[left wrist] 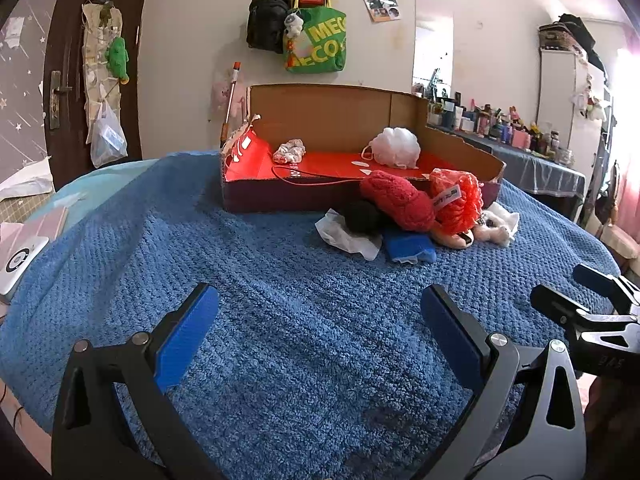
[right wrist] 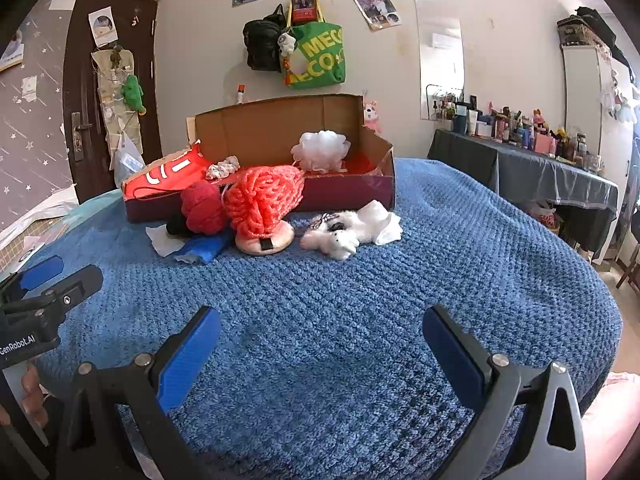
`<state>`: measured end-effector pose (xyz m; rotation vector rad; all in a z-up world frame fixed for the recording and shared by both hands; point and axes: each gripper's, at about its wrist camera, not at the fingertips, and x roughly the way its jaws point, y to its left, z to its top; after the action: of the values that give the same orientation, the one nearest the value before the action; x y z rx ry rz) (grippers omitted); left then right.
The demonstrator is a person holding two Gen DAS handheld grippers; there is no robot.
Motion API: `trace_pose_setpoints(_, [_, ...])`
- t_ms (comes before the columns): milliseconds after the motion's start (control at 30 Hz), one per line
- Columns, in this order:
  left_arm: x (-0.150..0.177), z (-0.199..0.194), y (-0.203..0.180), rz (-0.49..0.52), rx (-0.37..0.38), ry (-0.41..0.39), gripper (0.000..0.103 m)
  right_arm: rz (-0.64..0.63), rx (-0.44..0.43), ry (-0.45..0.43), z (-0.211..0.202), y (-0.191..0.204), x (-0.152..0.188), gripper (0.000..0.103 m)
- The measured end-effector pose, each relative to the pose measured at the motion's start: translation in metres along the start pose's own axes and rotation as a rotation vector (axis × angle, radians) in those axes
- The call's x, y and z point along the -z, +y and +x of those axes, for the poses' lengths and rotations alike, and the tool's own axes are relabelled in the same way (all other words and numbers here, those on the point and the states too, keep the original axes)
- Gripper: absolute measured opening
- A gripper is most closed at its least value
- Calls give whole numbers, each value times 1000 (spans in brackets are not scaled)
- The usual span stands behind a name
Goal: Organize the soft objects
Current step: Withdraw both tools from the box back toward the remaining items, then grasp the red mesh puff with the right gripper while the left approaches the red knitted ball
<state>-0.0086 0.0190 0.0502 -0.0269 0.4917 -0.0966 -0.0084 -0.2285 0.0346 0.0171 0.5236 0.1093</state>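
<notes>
An open cardboard box [left wrist: 340, 112] [right wrist: 276, 128] with a red floor stands on the blue blanket. Inside lie a white bath pouf [left wrist: 397, 146] [right wrist: 322, 150] and a pale scrunchie [left wrist: 289, 151] [right wrist: 223, 168]. In front of the box is a pile: a red fluffy piece [left wrist: 396, 199] [right wrist: 202, 208], an orange mesh pouf [left wrist: 456, 196] [right wrist: 262, 200], a black soft piece [left wrist: 362, 218], a blue cloth [left wrist: 408, 247] [right wrist: 202, 250], white cloths [right wrist: 378, 218] and a white plush toy [right wrist: 332, 240]. My left gripper [left wrist: 320, 320] is open and empty, well short of the pile. My right gripper [right wrist: 322, 340] is open and empty too.
The blue blanket [right wrist: 440, 280] covers the bed. A door [right wrist: 108, 80] is at the back left, bags [right wrist: 316, 56] hang on the wall, and a cluttered dresser [right wrist: 520, 152] stands at the right. A white device [left wrist: 18, 260] lies at the bed's left edge.
</notes>
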Motion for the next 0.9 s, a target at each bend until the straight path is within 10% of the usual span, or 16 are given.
trace_pose_setpoints(433, [-31, 20, -2, -8, 71, 43, 103, 11, -41, 15, 16, -4, -28, 103])
trace_pose_setpoints(900, [-83, 70, -16, 5, 247, 139, 98, 114, -299, 108, 71, -24, -88, 96])
